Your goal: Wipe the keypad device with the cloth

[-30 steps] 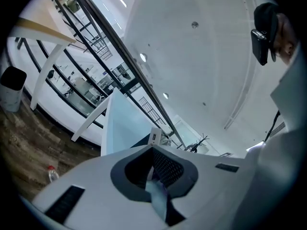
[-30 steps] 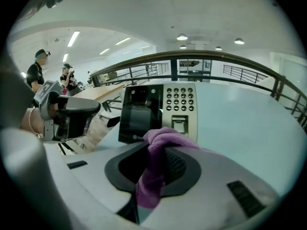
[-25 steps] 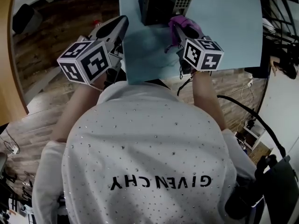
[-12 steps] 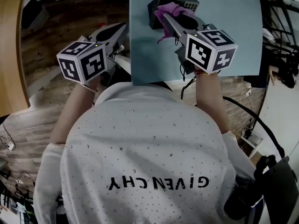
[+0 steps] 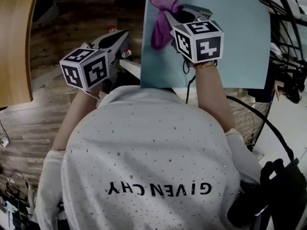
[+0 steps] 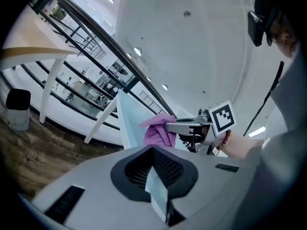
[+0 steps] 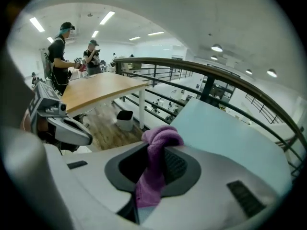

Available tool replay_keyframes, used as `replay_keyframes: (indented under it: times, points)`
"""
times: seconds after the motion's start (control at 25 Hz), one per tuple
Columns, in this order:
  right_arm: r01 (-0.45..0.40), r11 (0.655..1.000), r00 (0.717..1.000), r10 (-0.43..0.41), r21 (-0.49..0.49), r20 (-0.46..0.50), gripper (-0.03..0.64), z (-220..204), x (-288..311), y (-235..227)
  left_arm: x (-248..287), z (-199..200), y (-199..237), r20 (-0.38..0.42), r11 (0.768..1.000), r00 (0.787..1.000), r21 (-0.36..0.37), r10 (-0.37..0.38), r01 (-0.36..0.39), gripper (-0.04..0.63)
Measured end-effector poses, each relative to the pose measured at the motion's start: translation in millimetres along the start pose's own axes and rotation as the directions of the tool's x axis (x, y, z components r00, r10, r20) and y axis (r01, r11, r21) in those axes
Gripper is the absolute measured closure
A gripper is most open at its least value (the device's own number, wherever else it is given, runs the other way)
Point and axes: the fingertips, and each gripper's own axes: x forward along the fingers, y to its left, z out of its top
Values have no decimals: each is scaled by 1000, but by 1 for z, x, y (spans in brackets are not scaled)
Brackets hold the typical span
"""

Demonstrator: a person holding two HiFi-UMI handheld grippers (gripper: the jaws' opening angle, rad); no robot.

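Note:
The purple cloth hangs from my right gripper, which is shut on it above the far part of the light blue table. In the right gripper view the cloth is bunched between the jaws and trails down. The left gripper view shows that gripper and the cloth raised over the table edge. My left gripper is off the table's left side over the floor, jaws together, holding nothing. The keypad device is in none of the present views.
A curved wooden desk lies at the far left. A black bin stands on the wood floor by white table legs. Two people stand at a distant desk. A black cable runs at the right.
My right gripper has carried the cloth up and away across the table. The keypad device, visible at the table's far end before, has left the view. My left gripper has barely moved.

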Motion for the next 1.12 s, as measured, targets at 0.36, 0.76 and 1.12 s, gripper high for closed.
replay_keyframes:
  times: [0.36,0.76,1.12]
  points:
    - [-70,996,994,75,57,-74,548,-52,7,20,-9,-3,8,9,999,999,-5,32,-32,594]
    - [-128,987,979,142,102,-144,548,-95,19,41,-5,1,11,18,1000,1000,-8,22,-22,594]
    - [-163,983,985,168,87,-44,547,-54,5,37,-10,9,10,19,1000,999,-3,29,-29,594]
